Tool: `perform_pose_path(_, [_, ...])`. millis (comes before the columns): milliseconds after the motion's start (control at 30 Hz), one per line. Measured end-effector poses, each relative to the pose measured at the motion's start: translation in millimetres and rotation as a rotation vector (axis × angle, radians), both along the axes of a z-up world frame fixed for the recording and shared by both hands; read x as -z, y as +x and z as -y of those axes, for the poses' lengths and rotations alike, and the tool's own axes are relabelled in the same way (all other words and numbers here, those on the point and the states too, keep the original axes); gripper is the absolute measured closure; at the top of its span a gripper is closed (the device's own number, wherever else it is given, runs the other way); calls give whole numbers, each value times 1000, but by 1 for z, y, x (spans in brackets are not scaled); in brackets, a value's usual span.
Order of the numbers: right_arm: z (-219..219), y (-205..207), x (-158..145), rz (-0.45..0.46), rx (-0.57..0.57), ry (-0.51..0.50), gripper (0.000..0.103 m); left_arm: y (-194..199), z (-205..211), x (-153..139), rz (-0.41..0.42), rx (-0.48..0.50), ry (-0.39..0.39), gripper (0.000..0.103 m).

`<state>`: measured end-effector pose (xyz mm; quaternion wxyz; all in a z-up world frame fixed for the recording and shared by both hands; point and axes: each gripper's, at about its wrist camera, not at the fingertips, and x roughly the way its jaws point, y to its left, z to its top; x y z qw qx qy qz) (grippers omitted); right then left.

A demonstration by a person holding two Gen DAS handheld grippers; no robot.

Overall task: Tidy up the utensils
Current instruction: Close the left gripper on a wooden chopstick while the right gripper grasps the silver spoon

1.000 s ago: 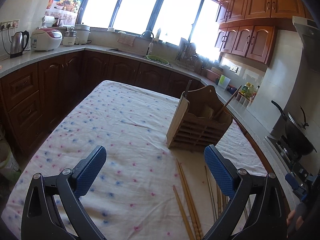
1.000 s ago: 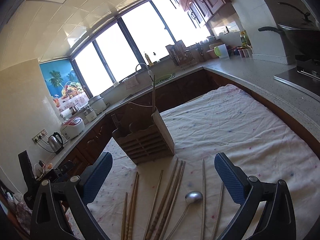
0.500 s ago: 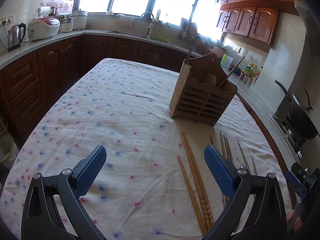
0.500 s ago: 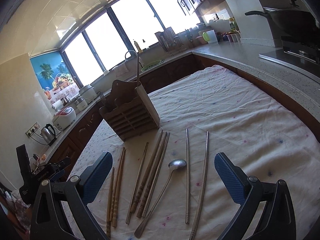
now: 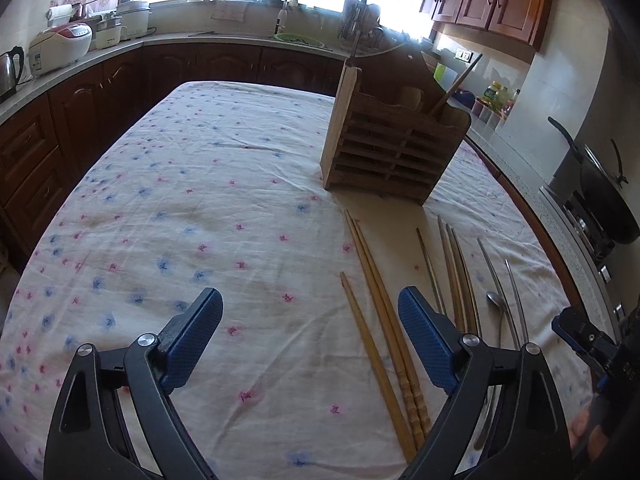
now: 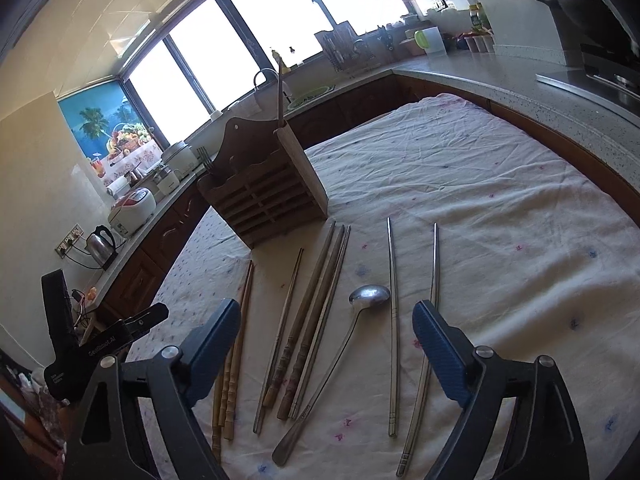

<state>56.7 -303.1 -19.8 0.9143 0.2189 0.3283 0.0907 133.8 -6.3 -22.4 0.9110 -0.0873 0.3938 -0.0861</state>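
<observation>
A wooden utensil holder (image 5: 392, 148) (image 6: 266, 196) stands upright on the flowered tablecloth (image 5: 192, 200), with a few utensils in it. In front of it lie light bamboo chopsticks (image 5: 380, 320) (image 6: 234, 344), darker wooden chopsticks (image 6: 316, 312), two metal chopsticks (image 6: 393, 320) and a metal spoon (image 6: 368, 295) (image 5: 496, 304). My left gripper (image 5: 310, 338) is open and empty above the cloth, left of the bamboo chopsticks. My right gripper (image 6: 326, 344) is open and empty above the dark chopsticks and the spoon.
Dark kitchen cabinets and a counter surround the table, with a rice cooker (image 5: 60, 46), a kettle (image 6: 100, 246) and a sink by the window. A wok on a stove (image 5: 600, 196) stands at the right. The table's right edge runs close to the counter.
Both grippers have tilted down and moved lower toward the table, so the holder and the laid-out utensils now sit nearer and higher in view. Both stayed open.
</observation>
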Motion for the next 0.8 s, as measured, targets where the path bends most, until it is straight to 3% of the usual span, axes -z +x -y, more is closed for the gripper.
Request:
perform_pose_path(167, [-8, 17, 22, -108, -31, -1, 52, 14, 16, 16, -69, 59, 25, 43])
perform_pose_path(333, [-16, 31, 35, -177, -57, -6, 65, 24, 31, 26, -115, 103, 59, 58])
perform_pose_path(433, [-15, 40, 42, -214, -50, -3, 70, 31, 37, 32, -151, 133, 80, 75])
perform_pose_path(600, [-12, 54, 42, -232, -47, -10, 77, 39, 47, 32, -170, 169, 129, 79])
perform_pose_path(800, [-16, 68, 43, -227, -53, -33, 83, 47, 68, 33, -146, 235, 245, 83])
